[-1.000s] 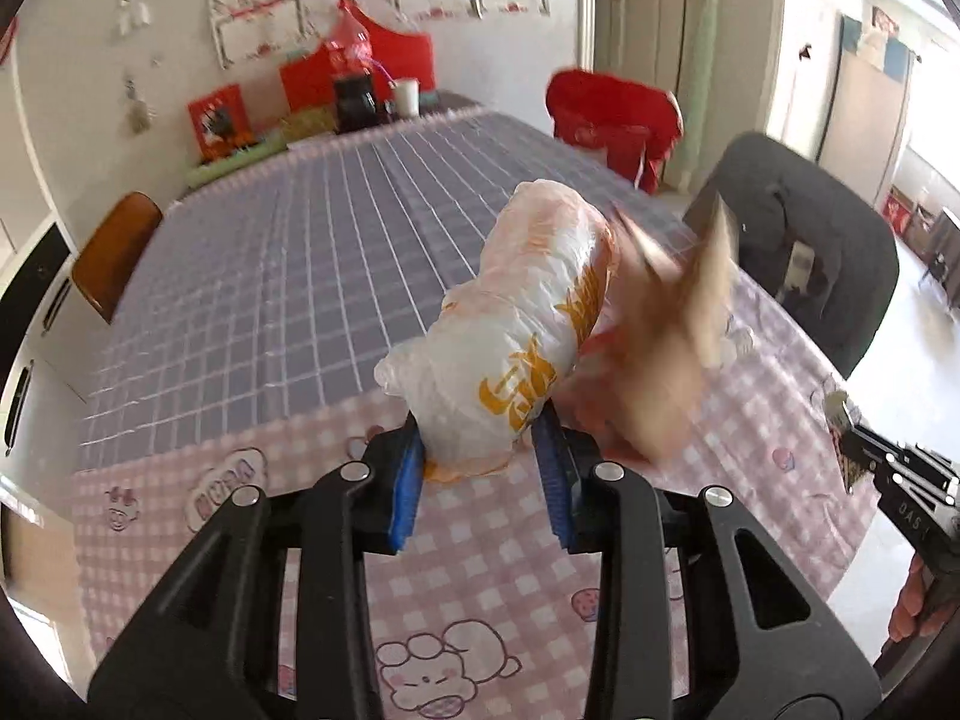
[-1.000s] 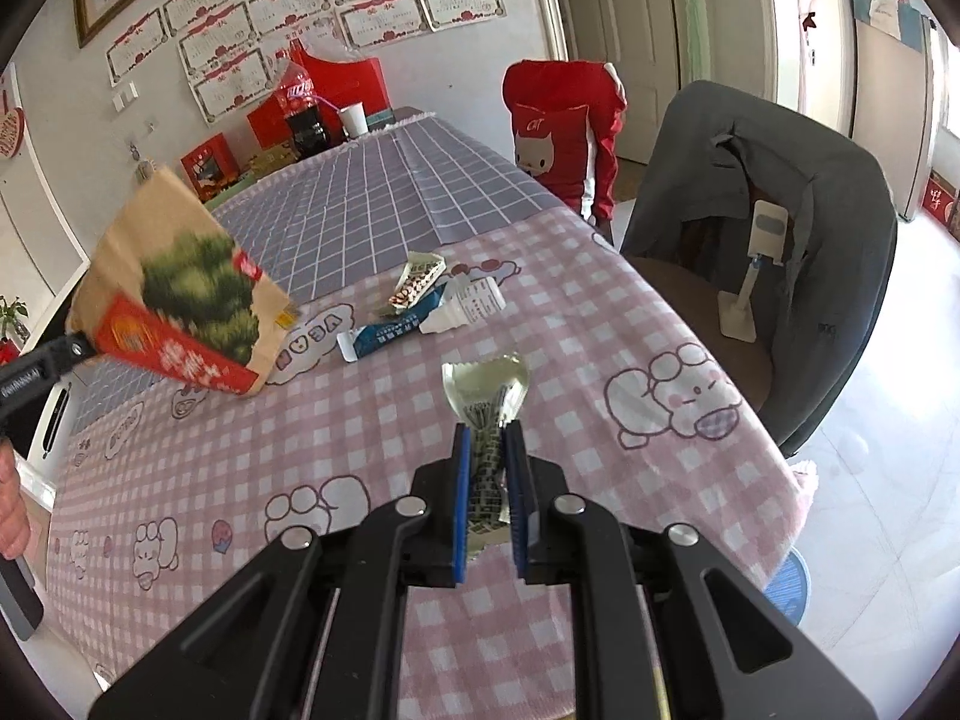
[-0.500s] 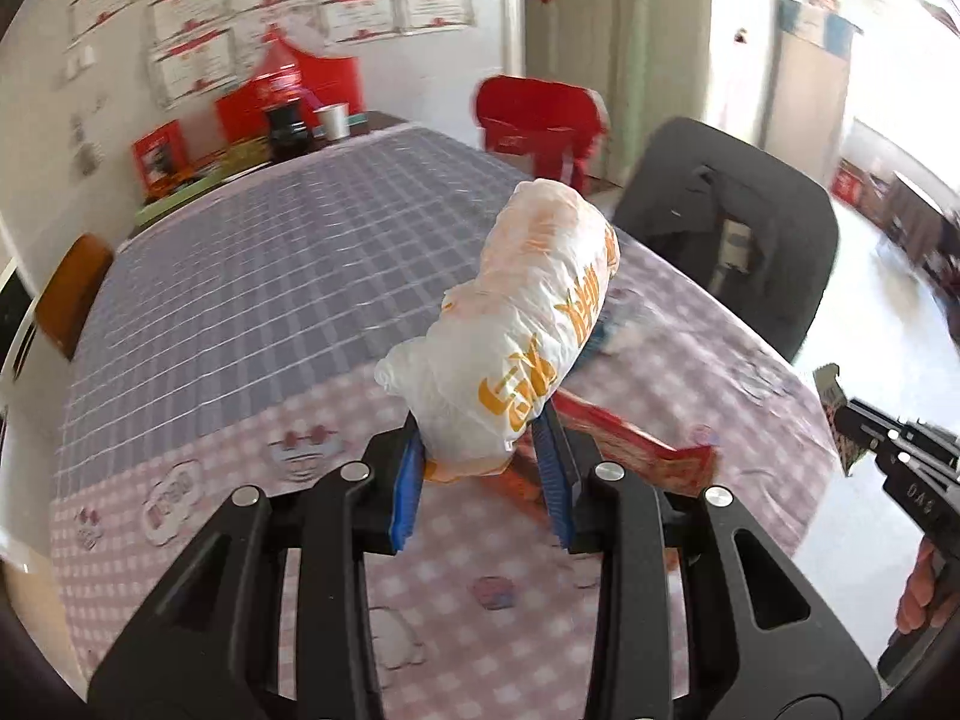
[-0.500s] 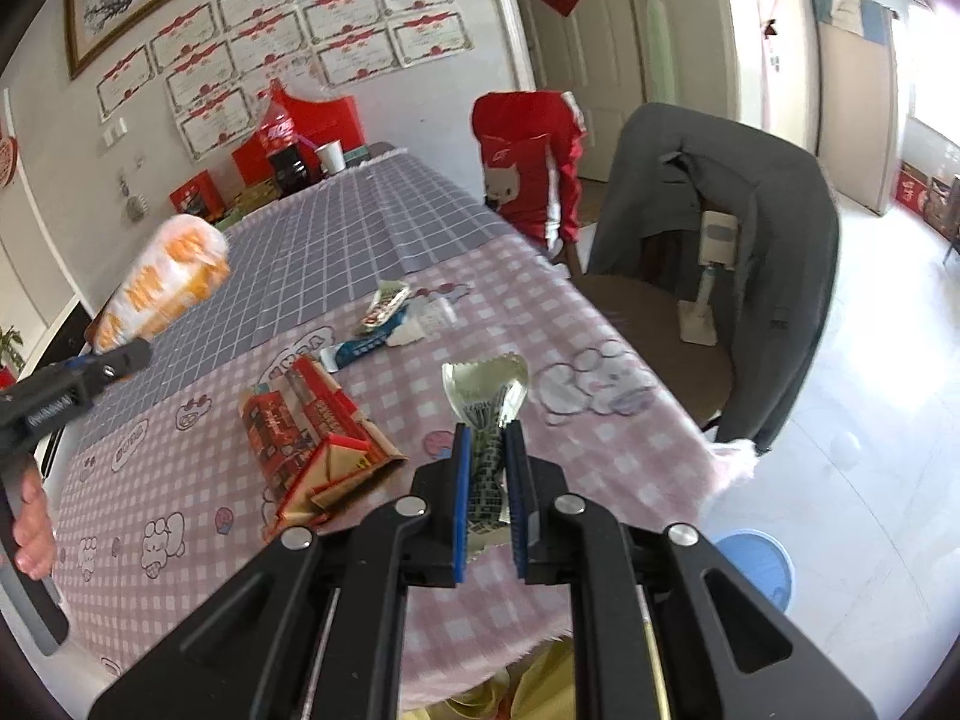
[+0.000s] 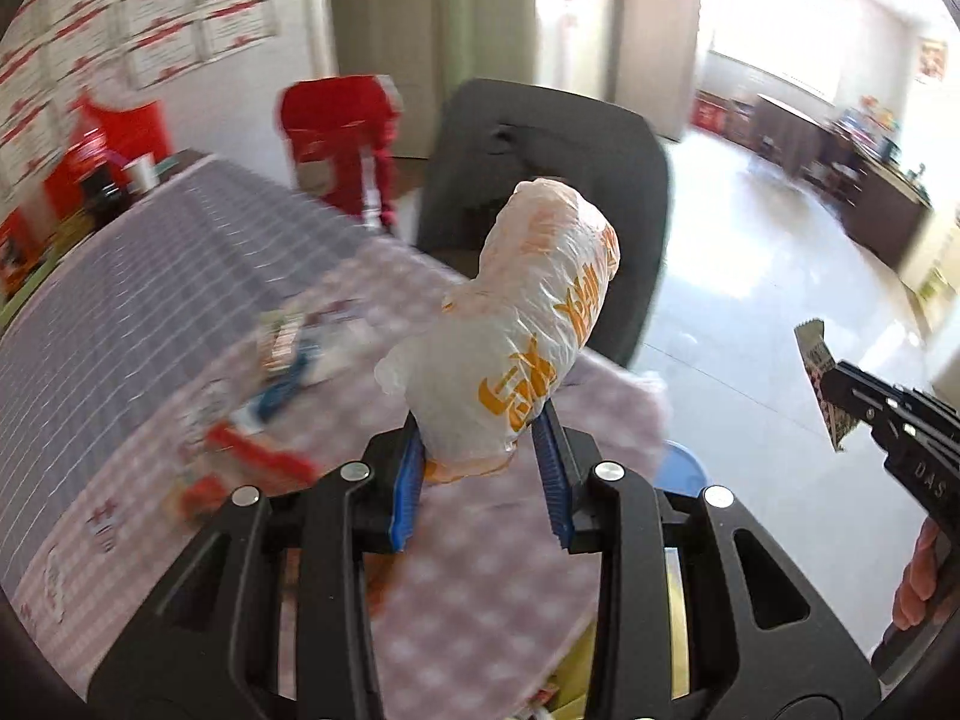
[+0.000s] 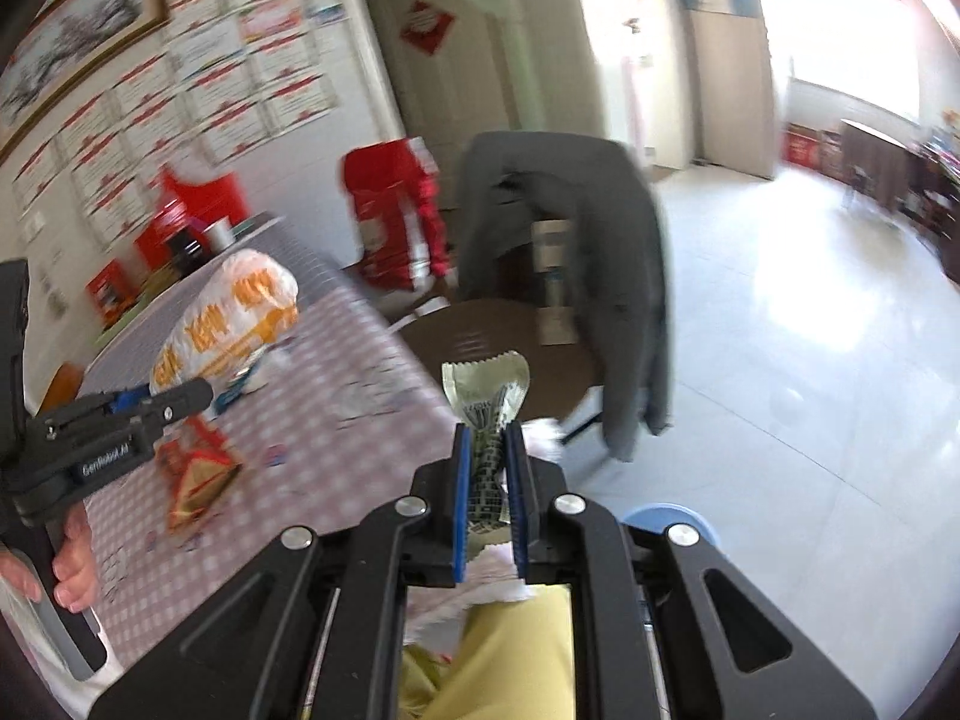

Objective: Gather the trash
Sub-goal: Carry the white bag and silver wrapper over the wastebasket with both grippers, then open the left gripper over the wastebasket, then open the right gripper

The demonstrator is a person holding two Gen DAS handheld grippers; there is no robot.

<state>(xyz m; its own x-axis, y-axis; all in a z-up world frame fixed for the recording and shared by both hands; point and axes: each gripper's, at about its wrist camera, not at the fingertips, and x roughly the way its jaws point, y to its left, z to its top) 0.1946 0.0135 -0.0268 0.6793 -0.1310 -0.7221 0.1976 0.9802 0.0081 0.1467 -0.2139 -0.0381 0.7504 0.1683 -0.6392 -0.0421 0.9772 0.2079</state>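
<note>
My left gripper (image 5: 480, 450) is shut on a crumpled white plastic bag with orange print (image 5: 528, 324) and holds it in the air above the table's near right corner. It also shows in the right wrist view (image 6: 228, 318). My right gripper (image 6: 489, 468) is shut on a small silver-green wrapper (image 6: 489, 396), held past the table edge; that wrapper shows at the right of the left wrist view (image 5: 819, 372). A red and brown carton (image 6: 198, 474) lies on the pink checked tablecloth (image 6: 360, 360), with several small wrappers (image 5: 288, 360) behind it.
A blue round bin (image 6: 669, 519) stands on the floor below the table's corner. A chair draped with a grey jacket (image 6: 570, 240) stands at the table's right side, a red-covered chair (image 6: 393, 216) behind it. Bright tiled floor (image 6: 810, 360) lies to the right.
Both grippers have swung right, toward the table's corner and the floor, each still holding its item. The carton that was falling a second ago now lies on the table.
</note>
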